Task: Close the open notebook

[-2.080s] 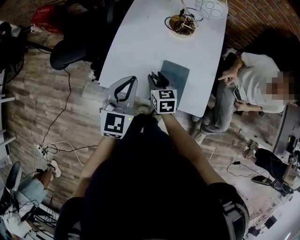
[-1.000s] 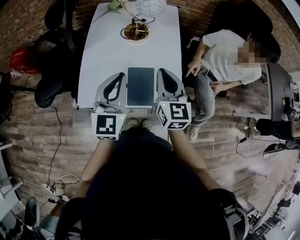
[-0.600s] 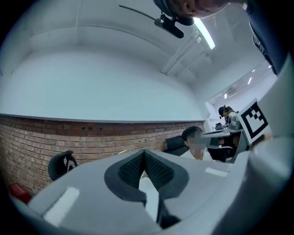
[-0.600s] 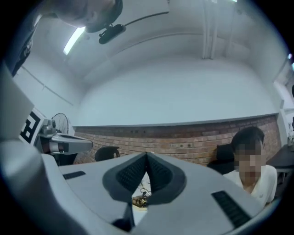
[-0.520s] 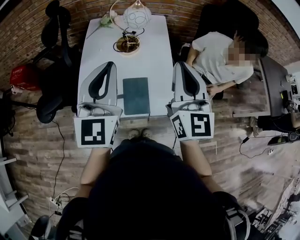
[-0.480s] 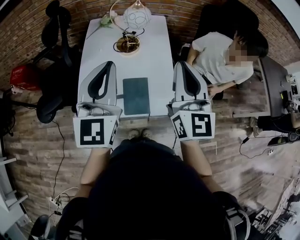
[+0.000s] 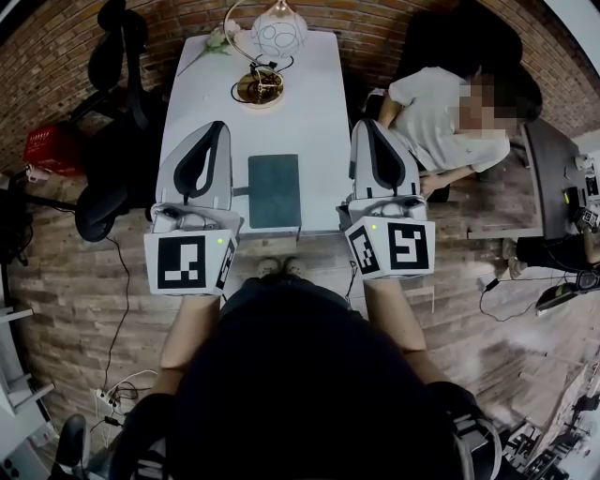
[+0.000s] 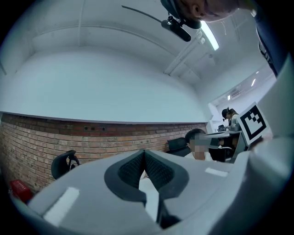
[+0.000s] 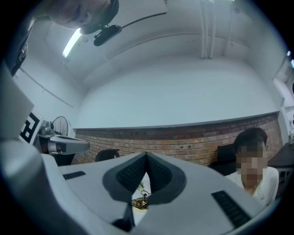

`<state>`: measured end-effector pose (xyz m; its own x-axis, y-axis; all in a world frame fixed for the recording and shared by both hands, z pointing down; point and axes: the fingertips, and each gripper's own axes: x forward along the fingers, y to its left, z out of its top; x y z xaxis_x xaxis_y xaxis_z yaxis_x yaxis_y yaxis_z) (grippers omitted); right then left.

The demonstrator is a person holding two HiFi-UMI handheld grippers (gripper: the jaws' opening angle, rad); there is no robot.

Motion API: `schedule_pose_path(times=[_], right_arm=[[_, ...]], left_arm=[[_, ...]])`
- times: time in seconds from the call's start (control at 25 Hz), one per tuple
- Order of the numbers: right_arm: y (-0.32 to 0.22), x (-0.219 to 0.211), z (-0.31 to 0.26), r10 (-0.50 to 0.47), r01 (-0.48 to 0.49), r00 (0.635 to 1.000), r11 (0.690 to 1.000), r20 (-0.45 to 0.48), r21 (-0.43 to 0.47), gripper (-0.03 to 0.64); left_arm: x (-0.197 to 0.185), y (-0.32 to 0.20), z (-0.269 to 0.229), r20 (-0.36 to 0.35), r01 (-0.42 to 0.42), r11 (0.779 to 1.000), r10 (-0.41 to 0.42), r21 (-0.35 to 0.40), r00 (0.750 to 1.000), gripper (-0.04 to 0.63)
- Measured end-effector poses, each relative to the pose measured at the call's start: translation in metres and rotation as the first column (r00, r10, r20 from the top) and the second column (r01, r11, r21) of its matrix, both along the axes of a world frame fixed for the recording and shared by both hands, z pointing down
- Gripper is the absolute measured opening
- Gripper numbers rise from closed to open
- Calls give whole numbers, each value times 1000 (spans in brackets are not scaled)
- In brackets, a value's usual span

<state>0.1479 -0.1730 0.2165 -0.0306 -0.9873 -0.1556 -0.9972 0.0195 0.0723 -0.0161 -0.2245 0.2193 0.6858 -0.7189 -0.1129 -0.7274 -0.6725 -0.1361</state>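
Note:
A dark teal notebook (image 7: 274, 190) lies shut and flat near the front edge of the white table (image 7: 281, 122) in the head view. My left gripper (image 7: 217, 127) is held high to the notebook's left, jaws shut with nothing between them. My right gripper (image 7: 363, 127) is held high to its right, also shut and holding nothing. Both point nearly level toward the far brick wall. In the left gripper view the tips (image 8: 144, 152) meet; in the right gripper view the tips (image 9: 146, 155) meet too. The notebook does not show in either gripper view.
A round wooden tray with cables (image 7: 256, 88) and a wire globe lamp (image 7: 278, 28) stand at the table's far end. A seated person (image 7: 450, 117) is at the table's right side. Black office chairs (image 7: 117, 131) stand to the left on the wooden floor.
Both grippers have risen well above the table and now flank the shut notebook. Over the last half second they hardly move. Earlier the grippers were low at the notebook's near edge.

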Motion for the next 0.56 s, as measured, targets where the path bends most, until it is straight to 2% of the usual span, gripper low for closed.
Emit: schedule_pose_path(times=[0.56], right_arm=[[9,2,-1,-5,5,1000,1000,9,0,11]], left_arm=[[5,9,-3,1,-4,1000,4,9,1000,-6]])
